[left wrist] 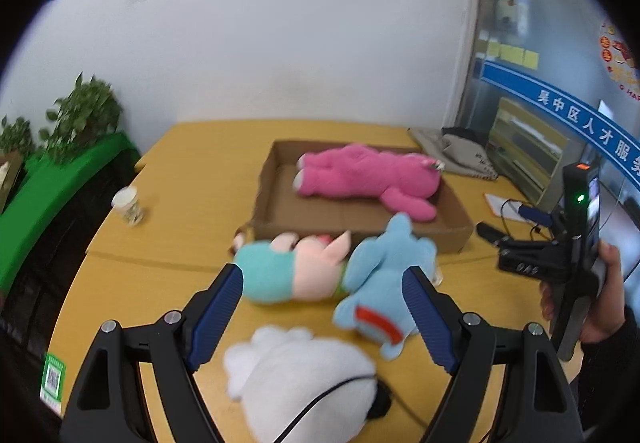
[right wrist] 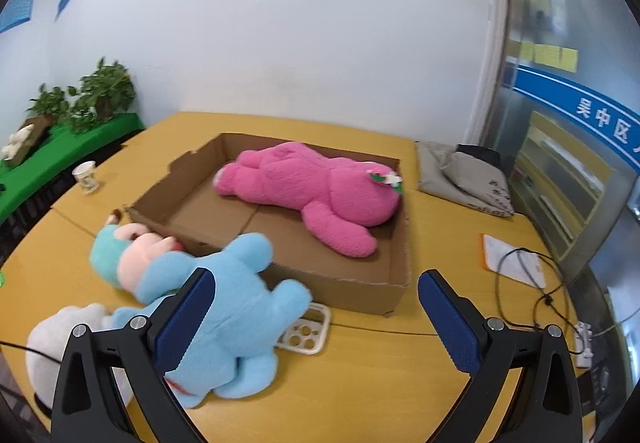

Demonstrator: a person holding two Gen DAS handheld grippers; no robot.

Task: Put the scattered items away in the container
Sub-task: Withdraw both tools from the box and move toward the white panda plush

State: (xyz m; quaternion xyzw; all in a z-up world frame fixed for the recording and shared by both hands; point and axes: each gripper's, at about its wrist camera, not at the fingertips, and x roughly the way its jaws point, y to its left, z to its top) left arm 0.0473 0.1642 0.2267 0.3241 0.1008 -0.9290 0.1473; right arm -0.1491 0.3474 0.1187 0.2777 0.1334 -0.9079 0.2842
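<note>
A shallow cardboard box (left wrist: 448, 239) (right wrist: 360, 295) on the yellow table holds a pink plush bear (left wrist: 364, 179) (right wrist: 316, 191) lying down. In front of the box lie a pink-and-teal plush (left wrist: 284, 271) (right wrist: 124, 259), a light blue plush (left wrist: 380, 283) (right wrist: 228, 319) and a white plush (left wrist: 304, 379) (right wrist: 52, 343). My left gripper (left wrist: 324, 319) is open above the white plush, its fingers either side of the other two plush toys, holding nothing. My right gripper (right wrist: 320, 323) is open with nothing in it; its left finger overlaps the blue plush. It shows at the right in the left wrist view (left wrist: 500, 239).
A paper cup (left wrist: 129, 206) (right wrist: 87, 176) stands at the table's left. A white plastic tray (right wrist: 306, 331) lies by the box's front wall. A grey bag (left wrist: 460, 155) (right wrist: 464, 175), a notepad (right wrist: 512, 259) and cables (right wrist: 532, 283) sit to the right. Plants (left wrist: 80, 115) line a green ledge.
</note>
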